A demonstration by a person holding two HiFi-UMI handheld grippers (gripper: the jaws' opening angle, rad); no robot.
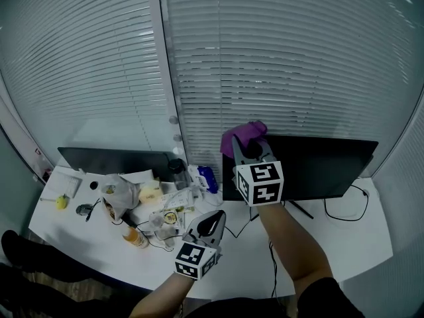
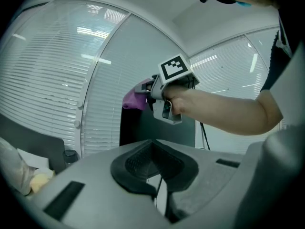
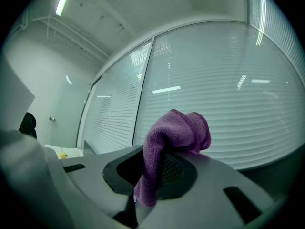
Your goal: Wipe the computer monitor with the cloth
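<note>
The right gripper's (image 3: 151,176) jaws are clamped on the purple cloth (image 3: 177,131), whose bunched end sticks up past the tips. In the head view the cloth (image 1: 243,135) sits at the top left corner of the monitor (image 1: 324,167), against the blinds (image 1: 285,58). The left gripper's (image 2: 155,171) jaws are pressed together with nothing between them, and it hangs low over the desk (image 1: 338,240).

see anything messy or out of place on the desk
Clutter lies on the desk between the left monitor and the right monitor: crumpled bags, papers, a bottle. No spill or damage shows.
</note>
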